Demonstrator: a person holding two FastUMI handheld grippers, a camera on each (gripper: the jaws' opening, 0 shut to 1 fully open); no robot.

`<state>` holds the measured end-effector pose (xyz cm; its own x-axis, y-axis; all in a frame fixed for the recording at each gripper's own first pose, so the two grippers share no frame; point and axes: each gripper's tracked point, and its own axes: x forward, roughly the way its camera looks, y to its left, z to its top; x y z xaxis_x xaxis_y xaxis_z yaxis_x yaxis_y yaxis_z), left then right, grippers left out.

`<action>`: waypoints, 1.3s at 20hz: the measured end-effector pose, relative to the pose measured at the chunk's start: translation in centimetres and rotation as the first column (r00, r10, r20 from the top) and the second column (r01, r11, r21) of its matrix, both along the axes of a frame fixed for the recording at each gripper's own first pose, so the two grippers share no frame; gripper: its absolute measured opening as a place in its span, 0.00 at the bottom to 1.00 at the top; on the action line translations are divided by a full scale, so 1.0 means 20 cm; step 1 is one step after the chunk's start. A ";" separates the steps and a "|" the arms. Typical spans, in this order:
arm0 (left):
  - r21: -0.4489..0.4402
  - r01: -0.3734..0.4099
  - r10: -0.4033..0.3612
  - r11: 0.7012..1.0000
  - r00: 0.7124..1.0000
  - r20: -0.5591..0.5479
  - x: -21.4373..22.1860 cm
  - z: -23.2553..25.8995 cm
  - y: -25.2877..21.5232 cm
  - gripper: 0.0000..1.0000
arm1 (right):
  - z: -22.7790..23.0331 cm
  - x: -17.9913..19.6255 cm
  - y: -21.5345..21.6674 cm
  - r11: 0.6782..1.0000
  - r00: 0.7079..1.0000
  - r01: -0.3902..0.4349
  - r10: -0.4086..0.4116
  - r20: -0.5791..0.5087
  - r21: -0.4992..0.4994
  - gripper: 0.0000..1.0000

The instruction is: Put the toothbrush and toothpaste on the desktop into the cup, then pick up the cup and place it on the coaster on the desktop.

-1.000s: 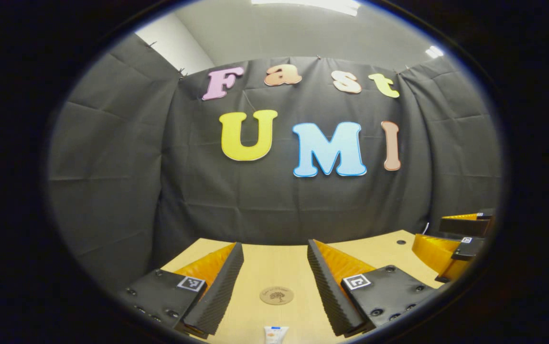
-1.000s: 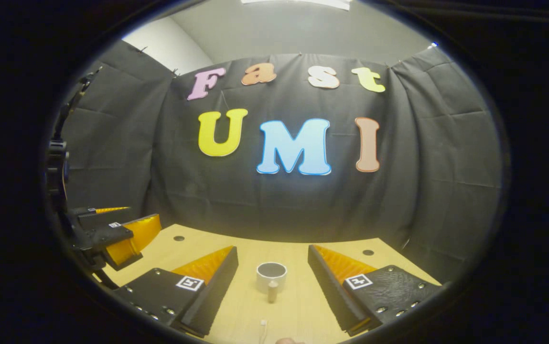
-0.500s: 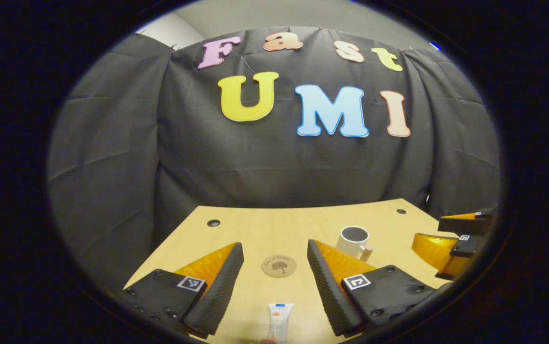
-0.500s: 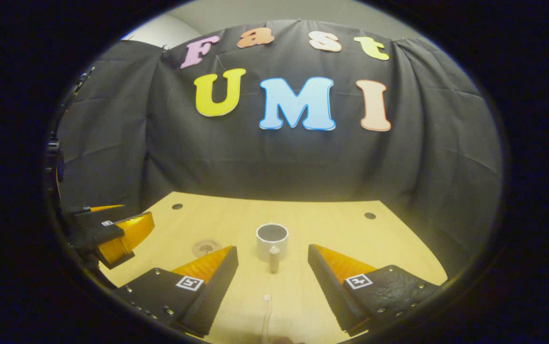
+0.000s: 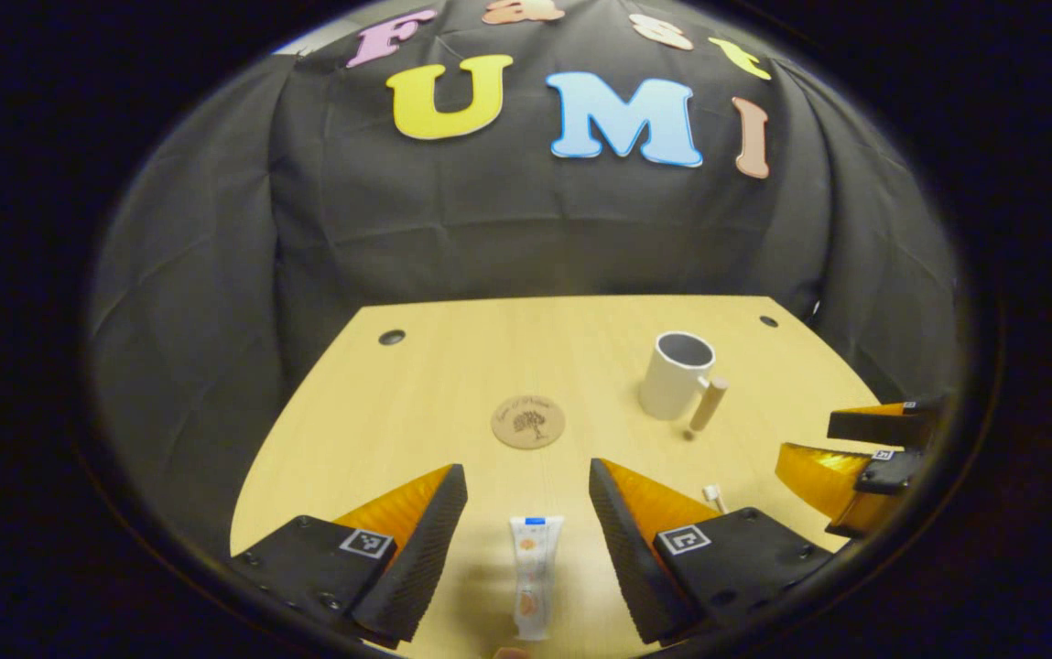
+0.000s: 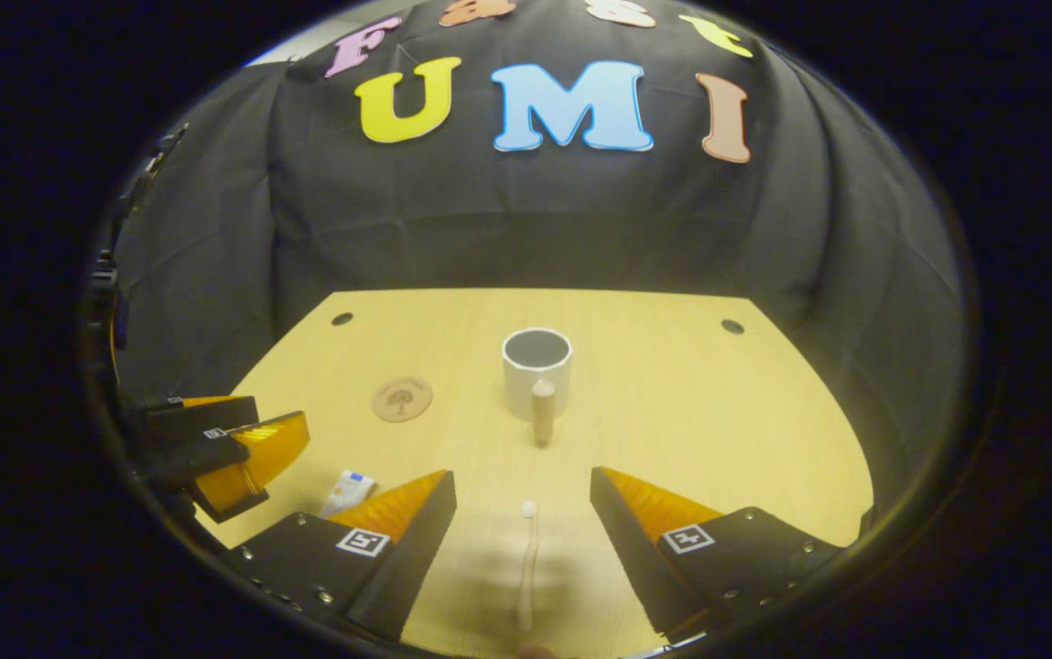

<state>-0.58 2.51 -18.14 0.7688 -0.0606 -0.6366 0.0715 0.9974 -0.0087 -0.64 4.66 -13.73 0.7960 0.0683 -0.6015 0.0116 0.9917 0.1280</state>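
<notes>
Black cloth hangs behind a light wood counter (image 5: 452, 366).

Nearest, the left claw (image 5: 526, 549) is spread wide and holds nothing. The toothpaste (image 5: 533, 586) lies flat on the counter right between its two fingers. Farther ahead is the round coaster (image 5: 528, 422). The cup (image 5: 677, 375) stands ahead and off to this claw's right, well apart from the coaster.

The right claw (image 6: 523, 549) is wide too, with nothing in it. The toothbrush (image 6: 526, 567) lies between its fingers, bristle end pointing away. Straight ahead stands the cup (image 6: 536, 371), its handle facing the claw.

Nothing is in the cup yet, so this looks like the very first step. Next, each claw needs to go down and close on the thing under it.
</notes>
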 end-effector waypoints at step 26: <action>-0.028 -0.024 0.004 0.999 0.830 -0.558 -0.22 -0.74 0.07 0.89 | -0.61 -0.14 0.13 0.996 0.841 -0.065 0.091 -0.533 0.068 0.93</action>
<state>-5.05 3.82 -32.88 0.2847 -0.0810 -0.9552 0.0308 0.9967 -0.0754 -3.45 7.19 -25.86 0.3422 0.1539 -0.9270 0.0140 0.9856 0.1688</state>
